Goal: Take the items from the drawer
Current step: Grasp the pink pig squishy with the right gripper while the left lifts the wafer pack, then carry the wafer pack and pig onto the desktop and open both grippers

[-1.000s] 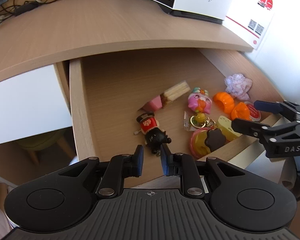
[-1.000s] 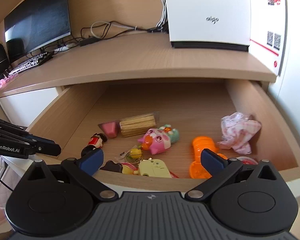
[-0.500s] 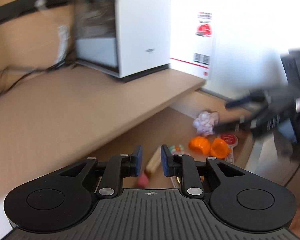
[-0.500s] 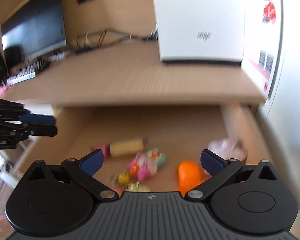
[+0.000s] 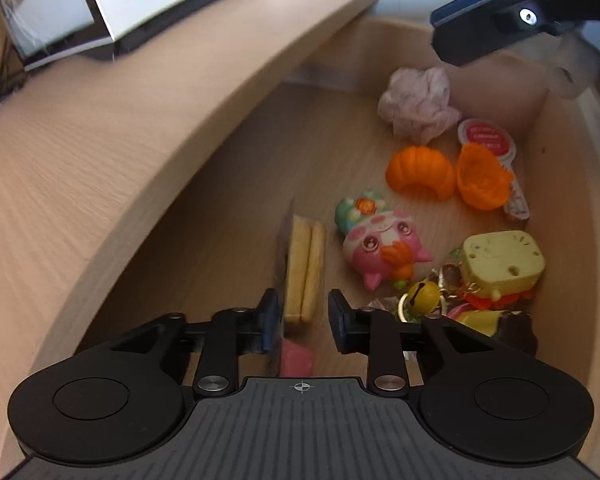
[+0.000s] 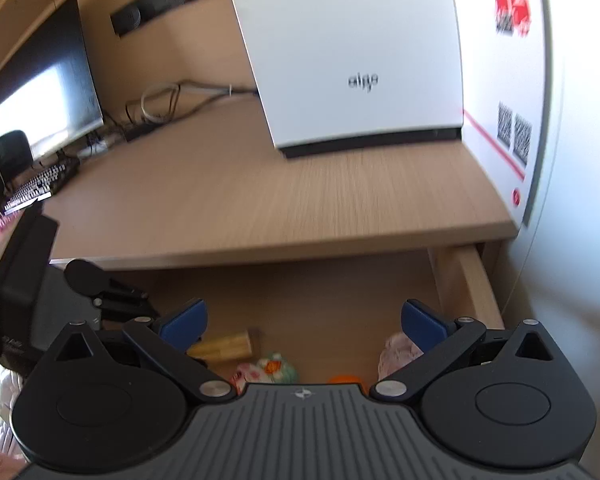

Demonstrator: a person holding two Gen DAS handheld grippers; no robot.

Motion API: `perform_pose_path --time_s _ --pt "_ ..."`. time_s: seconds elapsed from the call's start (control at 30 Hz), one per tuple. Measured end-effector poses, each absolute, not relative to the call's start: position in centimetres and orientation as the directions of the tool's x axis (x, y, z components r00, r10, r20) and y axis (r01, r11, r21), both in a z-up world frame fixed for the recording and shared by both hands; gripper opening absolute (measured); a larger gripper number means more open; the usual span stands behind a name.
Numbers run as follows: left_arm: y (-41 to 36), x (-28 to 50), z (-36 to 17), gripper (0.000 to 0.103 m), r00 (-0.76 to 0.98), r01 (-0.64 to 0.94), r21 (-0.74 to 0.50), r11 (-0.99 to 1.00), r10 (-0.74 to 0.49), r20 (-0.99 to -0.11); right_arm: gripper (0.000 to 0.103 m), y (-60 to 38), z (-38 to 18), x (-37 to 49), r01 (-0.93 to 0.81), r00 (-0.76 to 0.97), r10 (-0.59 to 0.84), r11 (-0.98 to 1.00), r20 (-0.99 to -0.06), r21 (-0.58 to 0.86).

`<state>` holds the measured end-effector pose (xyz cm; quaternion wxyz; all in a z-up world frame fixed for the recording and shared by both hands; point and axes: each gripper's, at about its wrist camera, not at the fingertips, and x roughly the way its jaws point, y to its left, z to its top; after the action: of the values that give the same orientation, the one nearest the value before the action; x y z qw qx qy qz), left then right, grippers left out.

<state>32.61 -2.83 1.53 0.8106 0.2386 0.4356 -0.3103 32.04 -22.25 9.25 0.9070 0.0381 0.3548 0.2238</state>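
The pale wood-grain drawer (image 5: pixel 236 184) stood pulled out beneath the curved light-wood table (image 5: pixel 112 120). On its floor lay a clear-wrapped pack of tan wafer biscuits (image 5: pixel 304 268), a soft pink cat-faced squishy toy with a mint-green back (image 5: pixel 376 240), a ridged orange croissant-shaped toy (image 5: pixel 418 174), an orange flower-shaped plastic cup (image 5: pixel 482 176), a crumpled pink-and-white wrapper (image 5: pixel 418 102), a round red-lidded jelly cup (image 5: pixel 486 136) whose print was too small to read, a pale-yellow block-shaped plastic toy (image 5: pixel 500 262) and a small yellow metal bell (image 5: pixel 422 296).

The left tongs (image 5: pixel 303 316) hung low over the drawer, their blue-padded jaws opening; the near end of the wafer pack showed in the gap between them, the pads not pressing on it.

The right tongs (image 6: pixel 303 324) were spread wide and empty, held above the drawer's front, with the toys showing below them.

On the table stood a glossy white box with a black base (image 6: pixel 356 60) marked "aigo". Beside it leaned a white card with a red emblem and two QR codes (image 6: pixel 512 80).
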Motion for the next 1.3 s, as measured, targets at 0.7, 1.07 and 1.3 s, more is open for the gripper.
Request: perform_pose_path --time_s 0.7,1.07,1.3 --pt "5.2 26.3 5.6 0.026 0.417 0.536 -0.088 0.839 -0.354 -0.837 0.072 -9.6 0.8 37.7 -0.338 0.136 0.186 0.932 -0.973 0.131" --pt "6.4 27.7 15.3 0.026 0.636 0.507 -0.197 0.839 -0.518 -0.572 0.051 -14.4 15.3 29.9 -0.385 0.476 0.382 0.900 -0.792 0.203" --pt "3.0 36.8 15.8 0.026 0.736 0.395 -0.164 0.904 -0.418 -0.533 0.051 -15.7 20.9 35.5 -0.333 0.704 0.388 0.920 -0.595 0.205"
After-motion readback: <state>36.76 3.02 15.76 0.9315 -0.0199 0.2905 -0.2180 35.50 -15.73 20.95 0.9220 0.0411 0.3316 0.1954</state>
